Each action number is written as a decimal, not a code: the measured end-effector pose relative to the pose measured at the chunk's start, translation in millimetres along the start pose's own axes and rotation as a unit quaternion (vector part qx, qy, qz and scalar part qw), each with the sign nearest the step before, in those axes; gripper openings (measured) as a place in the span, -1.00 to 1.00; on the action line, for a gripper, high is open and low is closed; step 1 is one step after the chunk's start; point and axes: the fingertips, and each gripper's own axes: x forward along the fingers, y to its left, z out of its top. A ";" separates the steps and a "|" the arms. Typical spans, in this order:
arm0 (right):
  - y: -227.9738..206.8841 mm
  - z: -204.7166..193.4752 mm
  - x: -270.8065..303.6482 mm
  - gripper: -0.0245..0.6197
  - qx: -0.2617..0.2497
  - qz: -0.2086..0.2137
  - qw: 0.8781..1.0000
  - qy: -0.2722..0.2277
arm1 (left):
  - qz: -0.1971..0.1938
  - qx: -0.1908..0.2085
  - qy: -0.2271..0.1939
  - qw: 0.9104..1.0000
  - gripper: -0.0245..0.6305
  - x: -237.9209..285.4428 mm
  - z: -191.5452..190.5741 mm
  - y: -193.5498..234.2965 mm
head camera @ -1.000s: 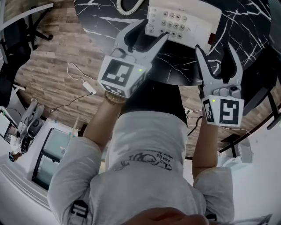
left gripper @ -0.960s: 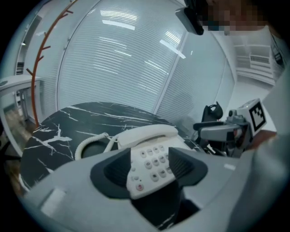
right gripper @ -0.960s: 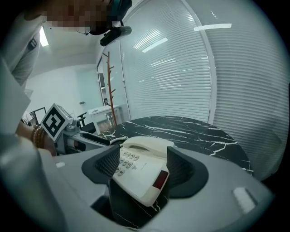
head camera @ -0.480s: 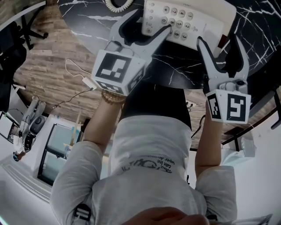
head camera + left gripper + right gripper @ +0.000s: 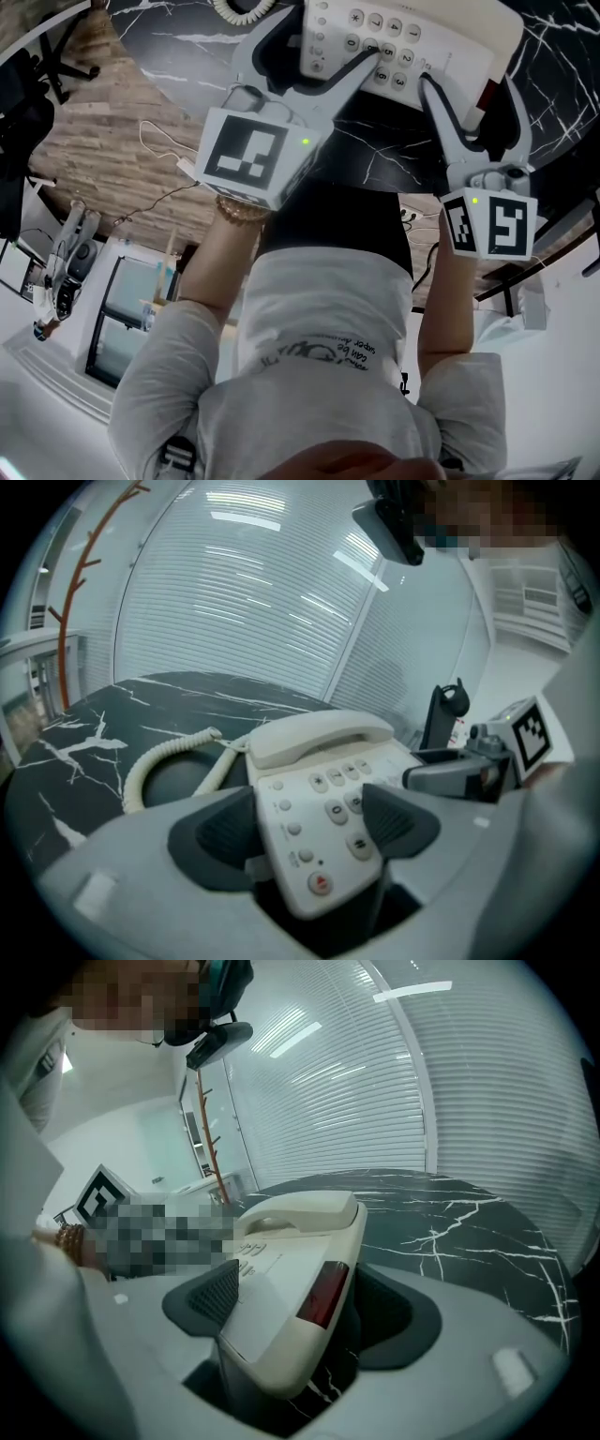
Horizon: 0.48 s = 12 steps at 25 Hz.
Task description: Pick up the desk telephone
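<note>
The telephone (image 5: 412, 42) sits on the bench (image 5: 375, 159). The left gripper (image 5: 319, 45) and right gripper (image 5: 469, 89) each straddle a near corner, their jaws having just been opening wide and clamping nothing. Best to slide further on, squeeze both evenly, then lift level.

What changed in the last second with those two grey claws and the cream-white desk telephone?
The left gripper and right gripper both came down over the cream-white desk telephone, jaws just opening wider; each now straddles a near corner, not clamping. Nothing gripped yet. The telephone, its handset cradled, stayed on the black marble table.
</note>
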 end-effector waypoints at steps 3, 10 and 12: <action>1.2 -0.8 1.8 0.29 0.014 0.011 1.000 -0.004 | -0.002 -0.001 0.002 1.000 0.16 -0.4 -0.2 0.6; 5.5 0.7 4.1 0.20 0.041 0.011 0.999 -0.016 | 0.004 -0.004 -0.007 1.000 0.14 -3.0 2.1 2.0; 6.0 0.2 3.5 0.18 0.047 0.008 0.999 -0.017 | 0.006 -0.010 -0.011 1.000 0.14 -2.9 2.7 1.5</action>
